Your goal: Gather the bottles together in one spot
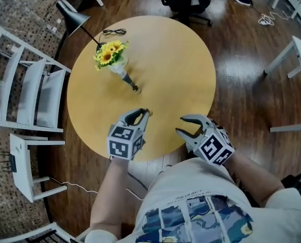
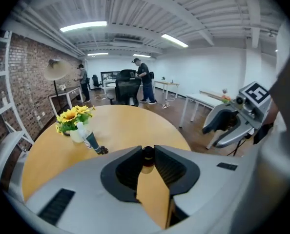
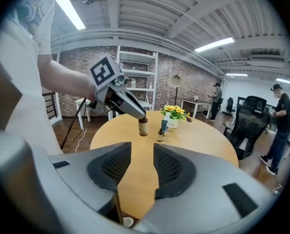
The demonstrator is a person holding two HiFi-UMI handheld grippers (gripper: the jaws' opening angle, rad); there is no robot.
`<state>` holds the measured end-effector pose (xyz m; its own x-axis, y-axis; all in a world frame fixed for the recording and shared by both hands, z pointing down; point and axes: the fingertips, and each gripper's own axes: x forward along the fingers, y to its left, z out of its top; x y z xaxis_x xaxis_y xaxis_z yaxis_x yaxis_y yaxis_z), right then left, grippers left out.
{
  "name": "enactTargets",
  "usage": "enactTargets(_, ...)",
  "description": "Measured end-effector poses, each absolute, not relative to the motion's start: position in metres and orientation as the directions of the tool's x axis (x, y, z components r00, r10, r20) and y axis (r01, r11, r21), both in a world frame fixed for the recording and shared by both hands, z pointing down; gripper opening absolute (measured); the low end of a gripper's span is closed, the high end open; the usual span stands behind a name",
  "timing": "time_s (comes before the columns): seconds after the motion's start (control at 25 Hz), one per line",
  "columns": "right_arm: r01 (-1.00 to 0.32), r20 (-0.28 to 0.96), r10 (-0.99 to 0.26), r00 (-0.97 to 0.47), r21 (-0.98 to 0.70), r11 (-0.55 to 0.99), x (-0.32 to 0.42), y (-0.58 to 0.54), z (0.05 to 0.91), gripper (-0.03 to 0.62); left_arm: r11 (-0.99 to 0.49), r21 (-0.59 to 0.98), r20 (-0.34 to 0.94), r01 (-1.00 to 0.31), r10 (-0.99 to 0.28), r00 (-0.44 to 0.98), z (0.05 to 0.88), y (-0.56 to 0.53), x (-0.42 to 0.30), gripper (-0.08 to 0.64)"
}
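While the left gripper clamps the brown bottle, the right gripper hangs wide-jawed, empty, by the table edge.

We see a honey-yellow round table on a glossy dark-brown plank floor. Toward the tabletop's upper left, the sunflowers are bright yellow with green leaves, in a white pot. The tube bottle beside them is teal below and white above, and the small bottle is dark. The amber bottle is brown with a black cap and a pale label. The left gripper and right gripper are grey with black cross-hatched pads, and their cubes carry black-and-white square markers. At the left edge the chairs are white. At the upper left the lamp is black. At the bottom the shirt is white with a blue print.
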<state>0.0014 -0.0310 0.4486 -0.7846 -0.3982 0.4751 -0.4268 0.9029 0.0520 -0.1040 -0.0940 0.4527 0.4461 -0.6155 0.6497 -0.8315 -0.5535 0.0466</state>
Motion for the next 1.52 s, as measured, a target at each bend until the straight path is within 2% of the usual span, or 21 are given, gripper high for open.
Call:
enactTargets(0.24,-0.459,0.474,-0.396,-0.787,-0.021,0.888,0.049,-0.073,0.458,0.160,-0.405,0.026,0.725,-0.914,-0.621,0.296,0.527,-0.171,-0.133,0.074)
enactTargets(0.56,-0.486,0.513,-0.373,-0.773,-0.101,0.868,0.102,-0.099,0.489,0.140,-0.296,0.058,0.758,-0.953,-0.608,0.235,0.575,-0.209,-0.147,0.074)
enactTargets(0.92,-0.475,0.515,-0.350,-0.782,-0.130,0.870,0.104,-0.110,0.495,0.140,-0.184,0.068,0.768,-0.981,-0.618,0.169,0.597,-0.215,-0.149,0.075)
enactTargets(1.24,-0.455,0.522,-0.327,-0.788,-0.137,0.880,0.098,-0.112,0.500,0.140,-0.168,0.043,0.748,-0.985,-0.648,0.144,0.599,-0.213,-0.149,0.084)
enactTargets(1.28,-0.453,0.520,-0.324,-0.790,-0.140,0.881,0.097,-0.112,0.500,0.140,-0.169,0.038,0.744,-0.985,-0.653,0.141,0.597,-0.213,-0.149,0.092)
enactTargets(1.36,-0.448,0.515,-0.317,-0.797,-0.152,0.881,0.094,-0.112,0.499,0.140,-0.174,0.029,0.740,-0.984,-0.658,0.138,0.594,-0.212,-0.149,0.164)
enactTargets(1.52,-0.433,0.498,-0.314,-0.808,-0.141,0.890,0.088,-0.114,0.495,0.140,-0.168,-0.008,0.729,-0.986,-0.676,0.109,0.579,-0.205,-0.152,0.199)
